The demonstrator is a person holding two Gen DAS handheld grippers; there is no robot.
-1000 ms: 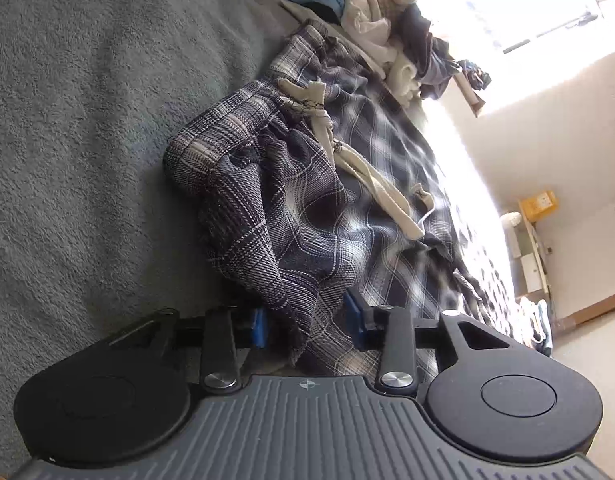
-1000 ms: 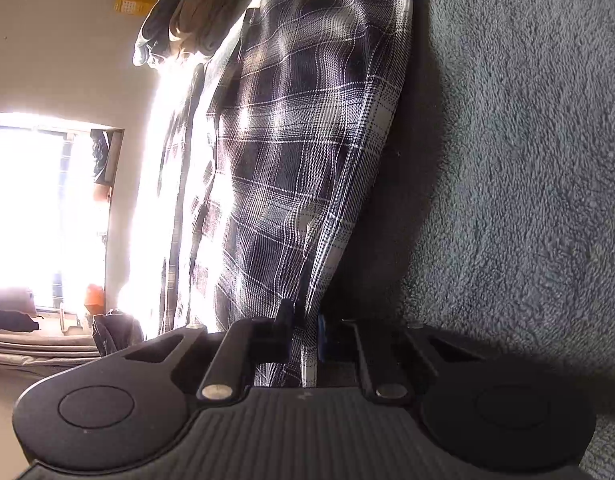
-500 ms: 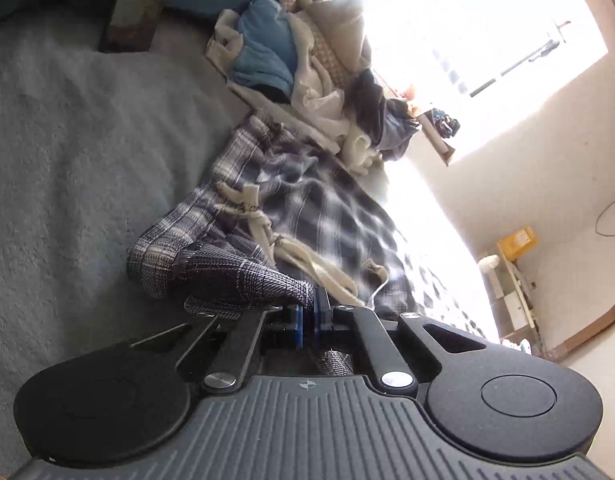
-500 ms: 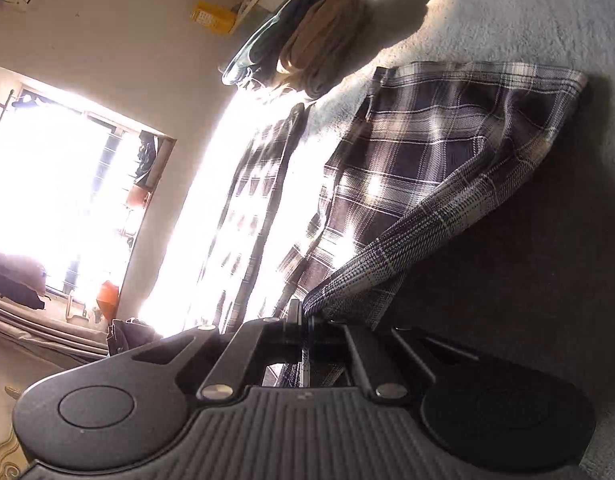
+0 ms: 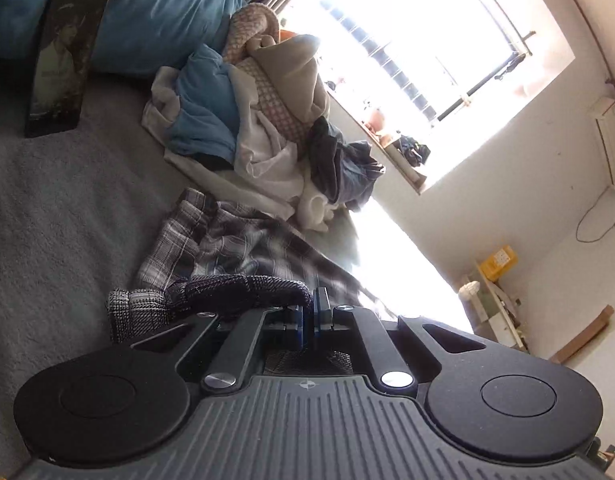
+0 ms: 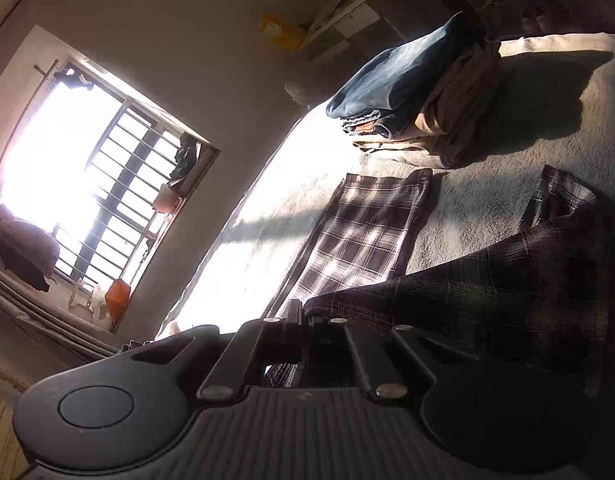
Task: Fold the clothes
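Note:
Dark plaid trousers (image 5: 243, 248) lie on a grey fleece blanket (image 5: 59, 208). My left gripper (image 5: 310, 300) is shut on a bunched edge of them near the waist, and the cloth arches off to the left of the blue pads. In the right wrist view one plaid leg (image 6: 363, 232) lies flat on the blanket (image 6: 467, 216). The other leg (image 6: 507, 280) is lifted and stretches from my right gripper (image 6: 305, 314), which is shut on its edge.
A heap of unfolded clothes (image 5: 247, 120) sits beyond the trousers, with a blue pillow (image 5: 155, 8) and a dark picture card (image 5: 63, 60) behind. Folded jeans and tan garments (image 6: 419, 96) are stacked at the blanket's far end. A bright window (image 6: 79, 176) glares.
Both grippers rose with plaid cloth pinched in them. The left jaws closed onto the bunched edge. The right one lifted one leg off the blanket, so both legs and the folded stack now show.

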